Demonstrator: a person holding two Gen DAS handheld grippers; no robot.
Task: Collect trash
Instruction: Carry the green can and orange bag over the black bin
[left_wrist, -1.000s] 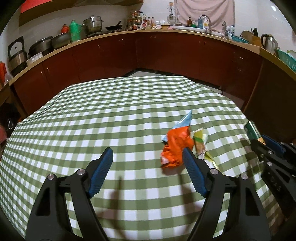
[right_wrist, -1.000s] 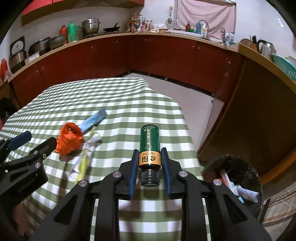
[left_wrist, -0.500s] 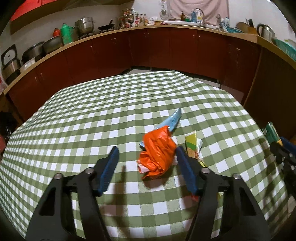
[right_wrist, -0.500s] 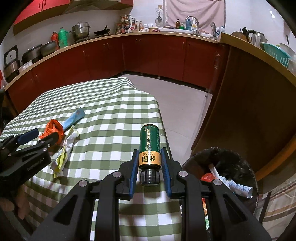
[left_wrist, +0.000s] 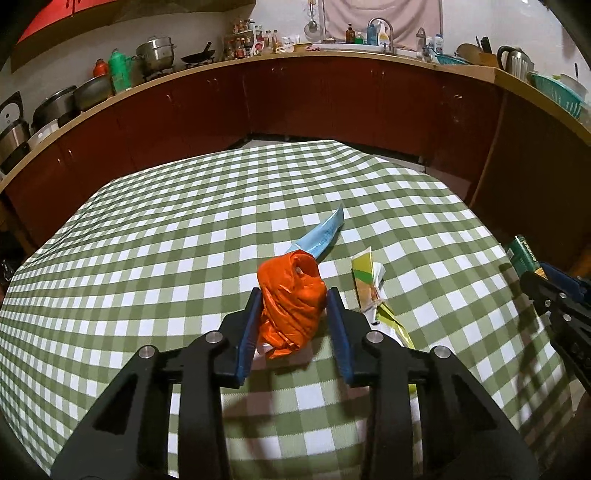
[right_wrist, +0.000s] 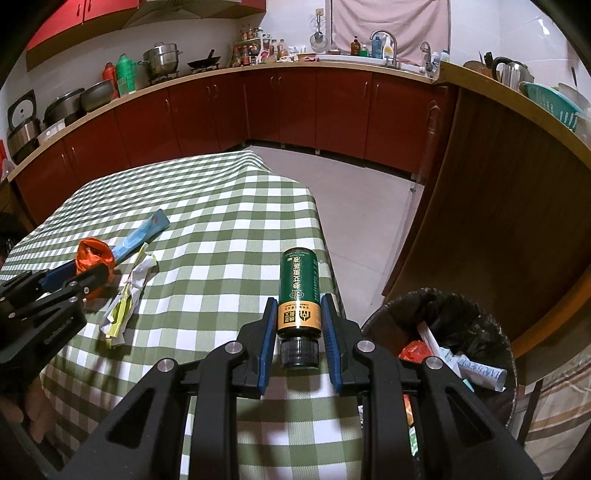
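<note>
Left wrist view: the left hand-held gripper (left_wrist: 293, 325) has just been closing, and its blue pads now sit against both sides of the orange bag (left_wrist: 291, 306), which rests crumpled on the checked table (left_wrist: 155, 258). Expected handling: very light, soft, compressible, and somewhat slick (thin plastic film, by its sheen). Take hold across the bulk of the wad, as here; a loose edge would likely slip out. Behind the bag lies a blue wrapper (left_wrist: 323, 234), touching it; just beside, to the right, lie yellow-green wrappers (left_wrist: 369, 288). No print on these can be read.

Right wrist view: the right hand-held gripper (right_wrist: 298, 325) is clenched on a green bottle (right_wrist: 298, 291), pads on the gold label band just above the black cap. The bottle looks rigid and smooth; weight cannot be told. Gripping at the band near the cap keeps the body from swinging. The label carries white characters, seen upside down and too small to read with certainty. The bin (right_wrist: 476, 306), black-lined and already holding rubbish, stands on the floor near the table edge, to the right of the bottle.
</note>
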